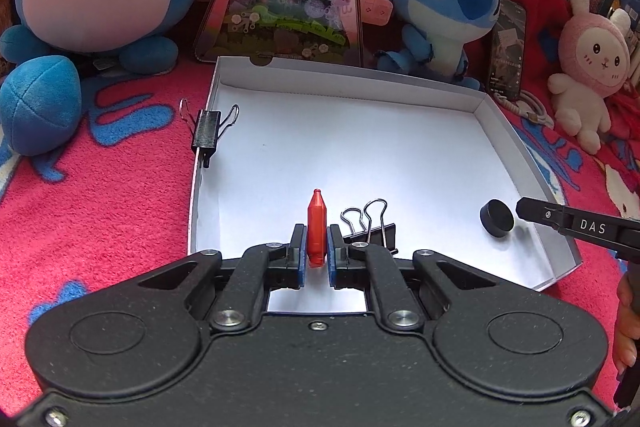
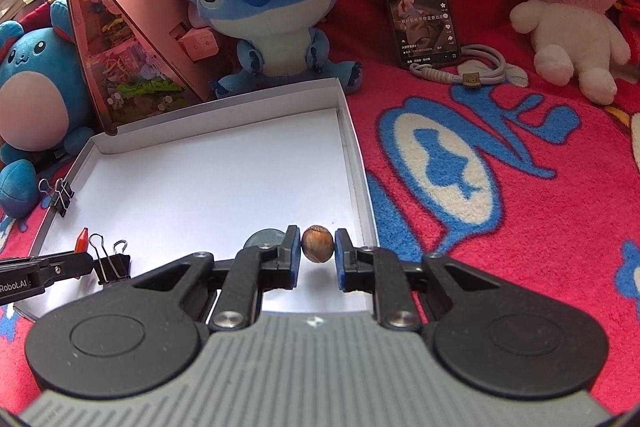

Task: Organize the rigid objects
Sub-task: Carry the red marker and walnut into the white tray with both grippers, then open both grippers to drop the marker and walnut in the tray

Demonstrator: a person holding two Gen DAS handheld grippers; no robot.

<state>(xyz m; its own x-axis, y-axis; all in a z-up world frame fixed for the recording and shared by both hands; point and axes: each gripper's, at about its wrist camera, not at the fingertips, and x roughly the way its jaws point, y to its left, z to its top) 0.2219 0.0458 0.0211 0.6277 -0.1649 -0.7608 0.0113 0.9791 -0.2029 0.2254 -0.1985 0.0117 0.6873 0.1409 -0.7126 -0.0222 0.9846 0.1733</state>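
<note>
Left gripper (image 1: 317, 247) fingers clamped on red crayon (image 1: 316, 231) over white box lid (image 1: 400, 155), right gripper (image 2: 317, 251) fingers pinching brown nut (image 2: 317, 244) above lid's right corner, binder clip (image 1: 370, 223) beside crayon

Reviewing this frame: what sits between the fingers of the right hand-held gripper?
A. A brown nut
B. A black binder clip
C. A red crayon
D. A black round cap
A. In the right wrist view the right hand-held gripper has a brown nut between its blue pads, over the white box; the red crayon is in the left hand-held gripper.
</note>
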